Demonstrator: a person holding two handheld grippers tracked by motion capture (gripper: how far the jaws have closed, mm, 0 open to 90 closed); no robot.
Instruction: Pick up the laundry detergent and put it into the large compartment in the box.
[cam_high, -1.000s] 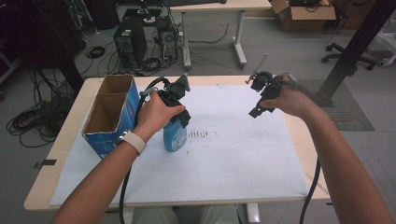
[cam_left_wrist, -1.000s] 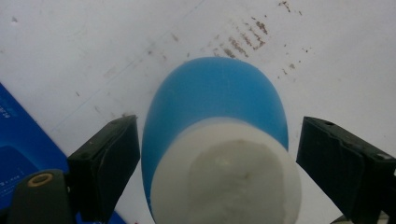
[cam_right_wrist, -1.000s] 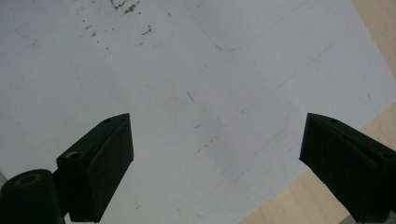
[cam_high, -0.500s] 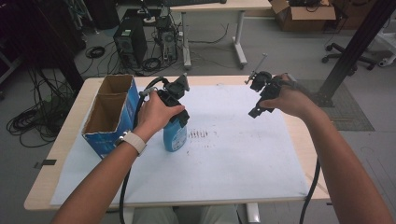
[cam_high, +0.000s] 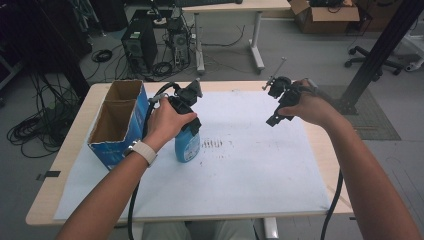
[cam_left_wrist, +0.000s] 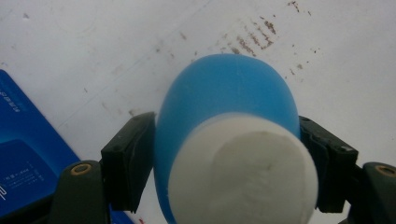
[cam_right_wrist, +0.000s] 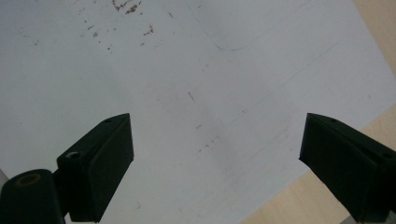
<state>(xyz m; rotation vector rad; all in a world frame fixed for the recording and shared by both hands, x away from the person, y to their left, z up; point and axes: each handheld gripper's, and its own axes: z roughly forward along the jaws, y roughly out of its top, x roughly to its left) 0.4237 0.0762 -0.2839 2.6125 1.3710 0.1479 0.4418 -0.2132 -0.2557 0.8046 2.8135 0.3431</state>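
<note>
Currently the left gripper (cam_left_wrist: 224, 163) is clamped on the neck of a blue bottle (cam_high: 187, 145), which stands upright on the white sheet (cam_high: 250, 165) just beside the open cardboard box (cam_high: 117, 125). The right gripper (cam_right_wrist: 215, 163) hangs over bare sheet, jaws spread wide, holding nothing. Judged step: moving the bottle. Next move likely calls for a vertical lift clearing the box wall.

Left tongs (cam_left_wrist: 224, 172) clamped closed; right tongs (cam_right_wrist: 215, 163) spread wide, raised.
</note>
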